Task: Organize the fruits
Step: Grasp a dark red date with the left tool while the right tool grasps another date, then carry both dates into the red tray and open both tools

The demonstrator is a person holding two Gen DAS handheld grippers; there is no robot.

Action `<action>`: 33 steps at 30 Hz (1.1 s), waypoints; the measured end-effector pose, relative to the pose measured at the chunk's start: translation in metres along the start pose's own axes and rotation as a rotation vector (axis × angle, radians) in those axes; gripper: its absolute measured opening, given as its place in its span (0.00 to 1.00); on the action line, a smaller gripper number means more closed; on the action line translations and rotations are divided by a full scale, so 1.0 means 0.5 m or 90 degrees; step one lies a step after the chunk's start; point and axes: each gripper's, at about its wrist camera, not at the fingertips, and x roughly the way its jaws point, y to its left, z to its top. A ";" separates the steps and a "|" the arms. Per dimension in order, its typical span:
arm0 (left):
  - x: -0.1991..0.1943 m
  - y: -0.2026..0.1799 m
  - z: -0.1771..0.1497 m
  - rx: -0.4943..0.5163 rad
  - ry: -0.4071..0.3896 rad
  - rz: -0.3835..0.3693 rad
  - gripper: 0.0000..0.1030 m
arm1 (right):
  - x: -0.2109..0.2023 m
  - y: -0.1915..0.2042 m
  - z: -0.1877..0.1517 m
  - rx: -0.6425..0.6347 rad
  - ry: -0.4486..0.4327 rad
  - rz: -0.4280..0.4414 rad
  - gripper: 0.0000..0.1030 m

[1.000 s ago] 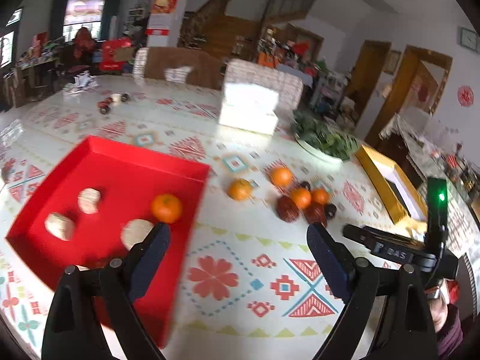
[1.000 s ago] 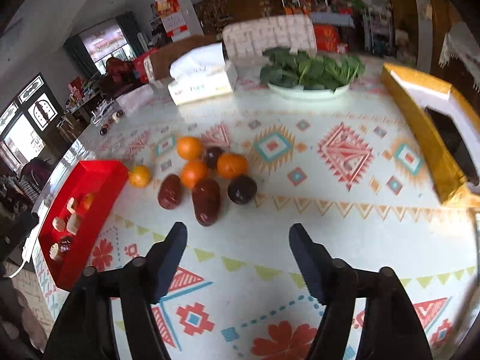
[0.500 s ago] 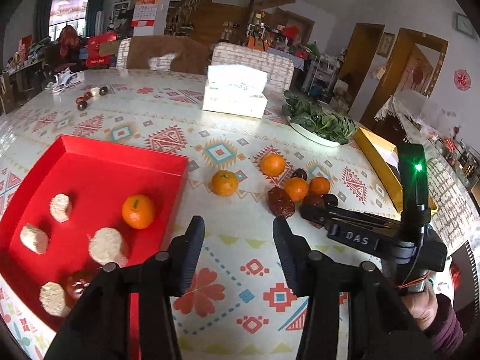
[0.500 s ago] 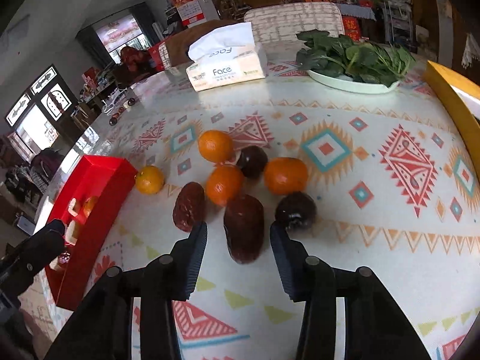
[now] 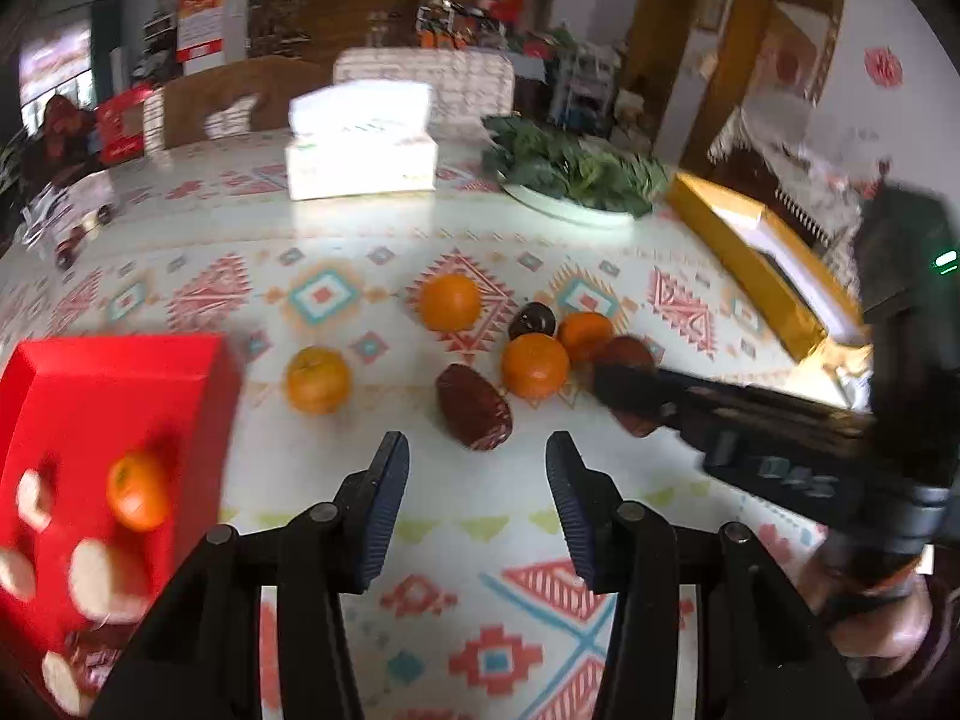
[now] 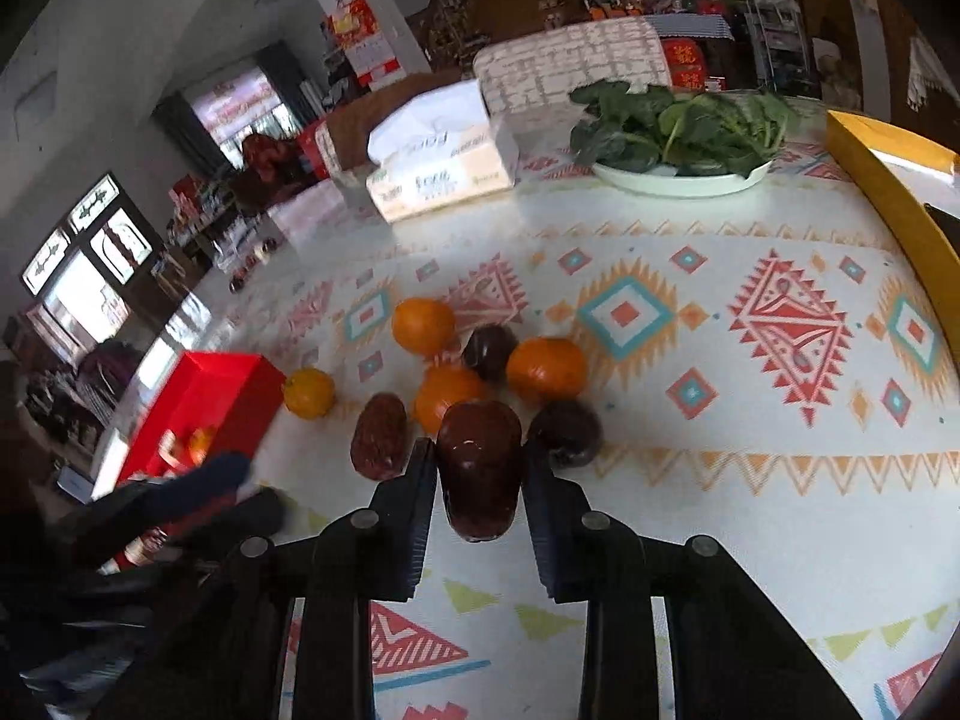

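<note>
A: Since the earlier frame, right tongs (image 6: 479,462) advanced and narrowed around the dark red date (image 6: 478,468), pads against its sides, on the tabletop (image 6: 690,516).

B: Left tongs (image 5: 477,456)?

A: Narrowly parted, holding nothing, near another date (image 5: 474,407); red tray (image 5: 108,402) at left.

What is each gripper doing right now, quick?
Left gripper: open, holding nothing, above the table.
Right gripper: closed around a big dark red date.
</note>
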 end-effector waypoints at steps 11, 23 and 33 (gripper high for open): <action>0.095 0.001 0.031 -0.018 0.035 -0.014 0.33 | -0.016 -0.033 0.015 0.021 -0.012 0.006 0.31; 0.003 0.025 0.005 -0.060 -0.023 -0.014 0.26 | -0.013 -0.019 0.016 -0.004 -0.017 0.011 0.31; -0.209 0.232 -0.066 -0.170 -0.109 0.070 0.26 | -0.026 0.035 0.004 -0.042 -0.036 0.027 0.30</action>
